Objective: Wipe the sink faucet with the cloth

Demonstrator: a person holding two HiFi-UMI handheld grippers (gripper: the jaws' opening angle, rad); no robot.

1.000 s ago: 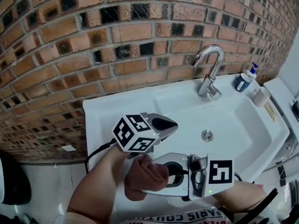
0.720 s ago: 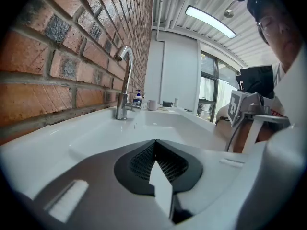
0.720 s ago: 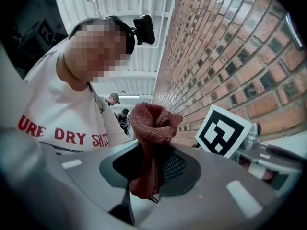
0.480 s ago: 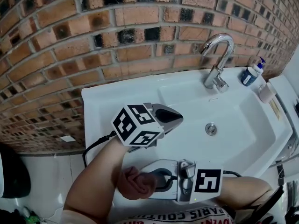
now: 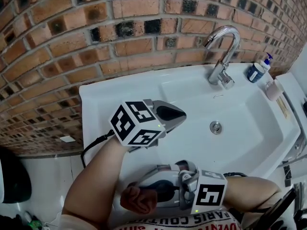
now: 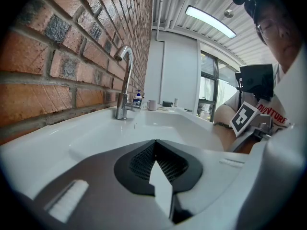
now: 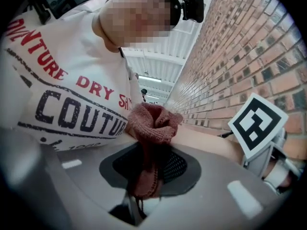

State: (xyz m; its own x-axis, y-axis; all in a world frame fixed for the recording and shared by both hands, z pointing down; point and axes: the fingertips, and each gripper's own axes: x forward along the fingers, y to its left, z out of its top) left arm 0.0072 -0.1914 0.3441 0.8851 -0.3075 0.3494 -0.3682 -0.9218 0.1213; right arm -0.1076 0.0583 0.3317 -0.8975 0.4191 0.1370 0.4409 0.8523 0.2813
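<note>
Grips a bunched red-brown cloth (image 5: 137,200) in the right gripper (image 5: 154,194), jaws clamped on its lower folds, the rest bulging out past the tips. Carries it low at the front edge of the sink (image 5: 96,99), just beside the shirt (image 5: 192,223), pointed leftward and near the left forearm (image 5: 96,176).

Holds the left gripper (image 5: 180,114) above the flat left part of the rim, jaws pressed together on nothing, aimed across the basin toward the faucet (image 5: 224,51).

Stands well apart from that faucet, upright at the back rim just before the brick wall (image 5: 72,37), spout arched over the basin.

Has open white basin between grippers and faucet, with only the drain (image 5: 216,126) there. Has a bottle (image 5: 256,70) and a cup (image 5: 273,90) on the far right rim, past the faucet, near the corner.
</note>
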